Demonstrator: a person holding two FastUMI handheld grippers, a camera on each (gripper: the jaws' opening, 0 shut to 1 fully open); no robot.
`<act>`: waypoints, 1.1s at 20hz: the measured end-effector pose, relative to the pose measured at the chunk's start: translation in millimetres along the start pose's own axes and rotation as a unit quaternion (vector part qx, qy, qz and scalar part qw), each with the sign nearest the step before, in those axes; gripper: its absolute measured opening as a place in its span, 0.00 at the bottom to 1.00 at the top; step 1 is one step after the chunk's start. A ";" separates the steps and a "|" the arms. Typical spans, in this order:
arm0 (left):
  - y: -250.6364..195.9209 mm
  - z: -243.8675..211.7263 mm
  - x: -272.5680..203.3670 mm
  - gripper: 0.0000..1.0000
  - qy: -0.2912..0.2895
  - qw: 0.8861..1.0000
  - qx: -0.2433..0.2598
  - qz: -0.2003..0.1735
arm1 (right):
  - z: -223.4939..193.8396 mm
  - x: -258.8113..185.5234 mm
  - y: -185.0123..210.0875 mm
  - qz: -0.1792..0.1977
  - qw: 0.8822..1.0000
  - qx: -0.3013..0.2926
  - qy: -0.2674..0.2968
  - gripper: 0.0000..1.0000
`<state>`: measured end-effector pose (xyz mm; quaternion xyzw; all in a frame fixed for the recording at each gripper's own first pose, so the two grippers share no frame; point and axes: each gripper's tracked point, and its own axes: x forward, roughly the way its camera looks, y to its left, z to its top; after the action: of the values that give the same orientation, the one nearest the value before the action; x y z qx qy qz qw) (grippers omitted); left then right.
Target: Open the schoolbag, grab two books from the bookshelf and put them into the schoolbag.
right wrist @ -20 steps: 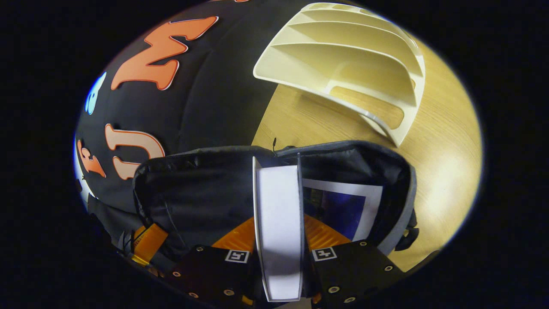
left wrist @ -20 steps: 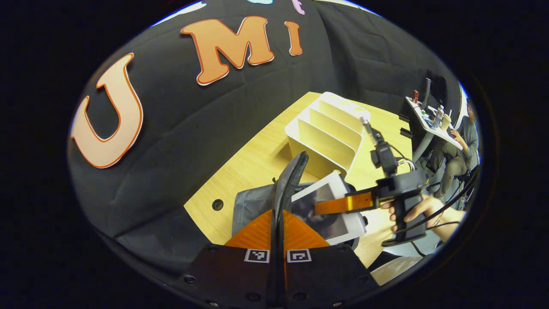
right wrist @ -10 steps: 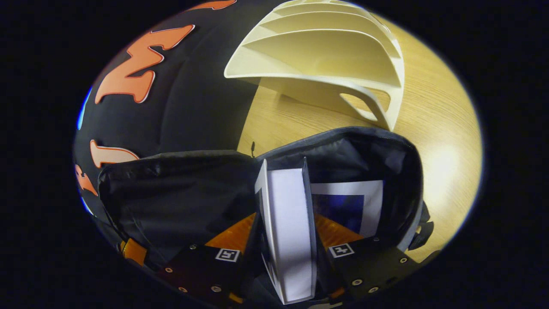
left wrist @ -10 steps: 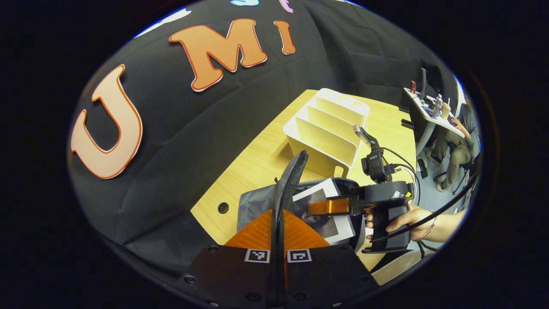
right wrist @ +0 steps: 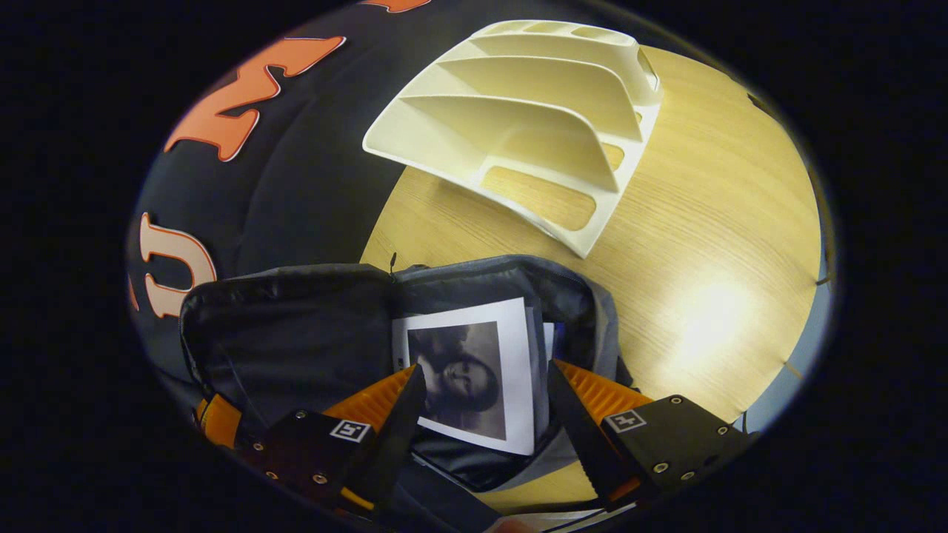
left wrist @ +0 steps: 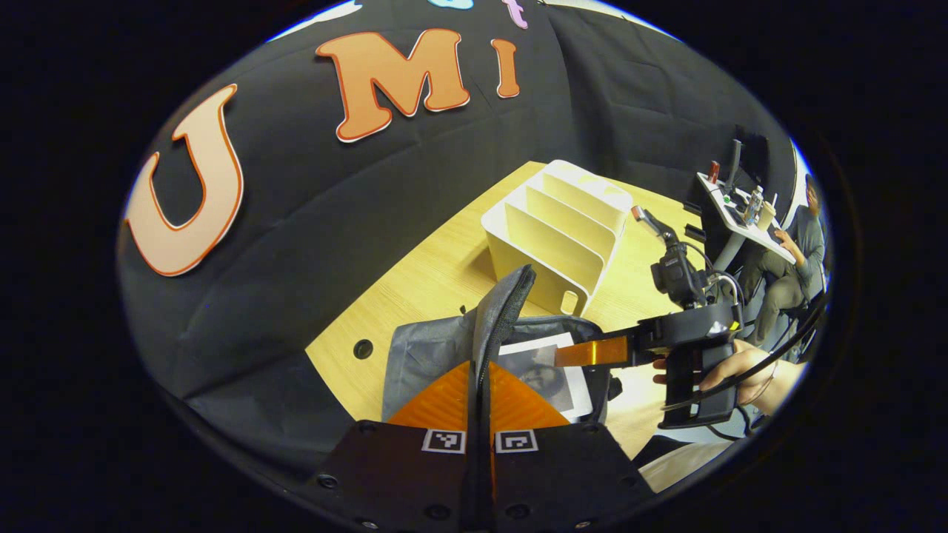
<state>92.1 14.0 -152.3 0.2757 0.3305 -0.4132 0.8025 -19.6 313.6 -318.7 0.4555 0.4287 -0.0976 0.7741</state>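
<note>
Right gripper view shows your right gripper (right wrist: 485, 411) spread wide at 6 o'clock, holding nothing, with the book (right wrist: 474, 370) lying inside the open schoolbag (right wrist: 296, 333). At 12 o'clock stands the bookshelf (right wrist: 518, 111). Your left gripper (left wrist: 480, 385) is clamped on the schoolbag's flap (left wrist: 503, 303).

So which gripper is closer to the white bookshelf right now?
Too close to call. The right gripper hangs open over the schoolbag, short of the bookshelf. The left gripper is shut on the bag's flap, also short of it.
</note>
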 end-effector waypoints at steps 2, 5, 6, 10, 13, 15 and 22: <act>-4.8 -0.9 -0.7 0.01 -0.002 1.000 -0.007 -0.005 | 9.0 -19.4 -10.3 -0.014 1.000 -0.007 -0.014 0.98; -12.6 -0.6 1.1 0.01 -0.005 1.000 -0.003 -0.008 | 29.3 -49.4 -23.9 -0.026 0.999 -0.011 -0.043 0.99; -16.1 -1.7 0.9 0.01 -0.004 1.000 -0.004 -0.008 | 38.0 -58.5 -30.3 -0.031 0.998 -0.010 -0.051 0.98; -29.0 -4.2 3.5 0.01 -0.002 1.000 -0.024 0.000 | 71.3 -83.0 -55.7 -0.050 0.996 -0.014 -0.074 0.98; -45.9 -6.3 8.3 0.01 0.005 0.998 -0.056 0.015 | 89.8 -94.5 -69.2 -0.052 0.996 -0.035 -0.060 0.98; -58.9 -4.5 12.9 0.02 0.010 0.996 -0.083 0.034 | 107.8 -102.9 -74.5 -0.045 0.996 -0.056 -0.049 0.99; -127.7 8.5 22.1 0.13 0.004 0.976 -0.205 0.070 | 161.8 -124.5 -91.8 -0.041 0.983 -0.180 -0.018 0.98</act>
<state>-3.6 -67.4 -185.3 0.1295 0.3910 -0.2781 0.8678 -52.6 104.2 -246.9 0.2892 0.4438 -0.0581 0.8462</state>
